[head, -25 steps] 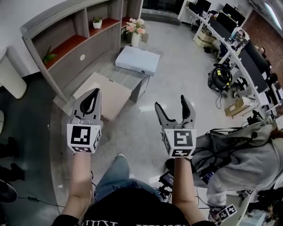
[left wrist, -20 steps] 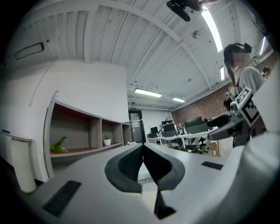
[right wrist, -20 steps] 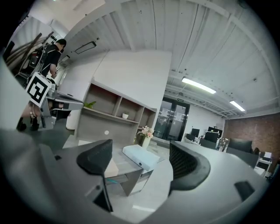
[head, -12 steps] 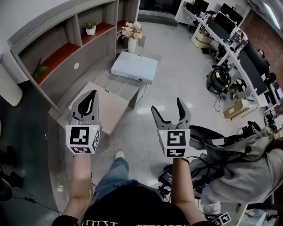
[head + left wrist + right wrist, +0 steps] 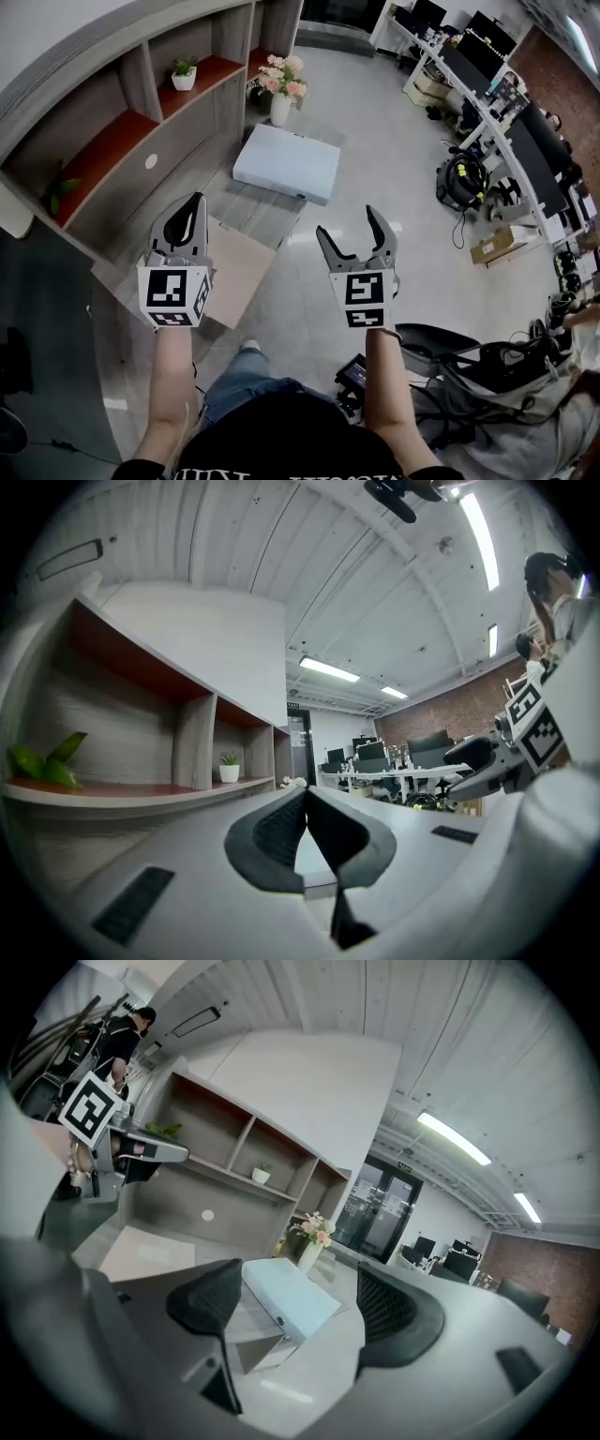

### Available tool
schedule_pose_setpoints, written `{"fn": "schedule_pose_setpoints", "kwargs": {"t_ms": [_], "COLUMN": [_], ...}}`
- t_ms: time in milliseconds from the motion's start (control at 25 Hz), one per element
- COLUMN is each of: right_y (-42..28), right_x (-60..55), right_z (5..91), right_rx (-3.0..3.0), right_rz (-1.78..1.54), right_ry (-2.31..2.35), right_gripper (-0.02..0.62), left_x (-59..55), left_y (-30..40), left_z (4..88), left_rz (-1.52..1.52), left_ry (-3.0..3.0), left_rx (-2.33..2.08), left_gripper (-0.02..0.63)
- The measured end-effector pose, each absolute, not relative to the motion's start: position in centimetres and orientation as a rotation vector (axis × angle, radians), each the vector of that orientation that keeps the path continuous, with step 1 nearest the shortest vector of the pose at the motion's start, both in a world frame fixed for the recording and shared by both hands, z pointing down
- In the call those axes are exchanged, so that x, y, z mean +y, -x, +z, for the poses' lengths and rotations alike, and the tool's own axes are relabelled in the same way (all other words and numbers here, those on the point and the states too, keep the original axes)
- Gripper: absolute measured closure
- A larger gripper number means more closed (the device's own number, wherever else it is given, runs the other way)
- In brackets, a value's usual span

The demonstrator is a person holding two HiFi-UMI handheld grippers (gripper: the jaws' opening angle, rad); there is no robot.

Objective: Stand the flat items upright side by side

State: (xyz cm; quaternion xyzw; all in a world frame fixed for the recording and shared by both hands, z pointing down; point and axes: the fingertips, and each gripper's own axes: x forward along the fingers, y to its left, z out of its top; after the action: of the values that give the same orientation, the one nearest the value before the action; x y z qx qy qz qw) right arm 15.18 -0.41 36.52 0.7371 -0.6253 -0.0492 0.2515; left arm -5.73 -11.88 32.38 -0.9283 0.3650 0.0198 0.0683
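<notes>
You hold both forearms stretched forward, side by side, above the floor. Your left gripper (image 5: pixel 197 200) is closed with nothing inside. Your right gripper (image 5: pixel 347 223) stands open and is empty. Two flat items lie ahead of you. One white box (image 5: pixel 286 162) lies flat on the low grey tabletop (image 5: pixel 258 202). One tan board (image 5: pixel 239 267) lies flat nearer to you, partly hidden behind your left gripper. One vase of flowers (image 5: pixel 279 89) stands beyond the box. Two small plants (image 5: pixel 184 73) are on the shelf (image 5: pixel 112 141).

Glossy floor (image 5: pixel 375 159), grey wood-grain shelving (image 5: pixel 178 131), matt white box (image 5: pixel 286 162), perhaps card
</notes>
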Motion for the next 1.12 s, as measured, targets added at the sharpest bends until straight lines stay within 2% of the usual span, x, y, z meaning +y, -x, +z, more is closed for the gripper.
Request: {"fn": "schedule_pose_setpoints", "kwargs": {"t_ms": [400, 1120], "right_y": [-17.8, -21.7], "right_x": [-7.2, -15.6], "right_z": [41.4, 54.3], "right_rx": [-1.598, -1.586], "right_rz": [-0.126, 0.006], "right_ry": [-1.822, -1.495], "right_gripper": [0.201, 0.202], "left_x": [-17.6, -20.8], "left_y": [3.6, 2.7], "left_z": [35.0, 40.8], "left_rz": [0.006, -0.160], "left_ry": [2.844, 2.870], "left_rx": [1.069, 1.131], "left_gripper": [0.594, 0.594]}}
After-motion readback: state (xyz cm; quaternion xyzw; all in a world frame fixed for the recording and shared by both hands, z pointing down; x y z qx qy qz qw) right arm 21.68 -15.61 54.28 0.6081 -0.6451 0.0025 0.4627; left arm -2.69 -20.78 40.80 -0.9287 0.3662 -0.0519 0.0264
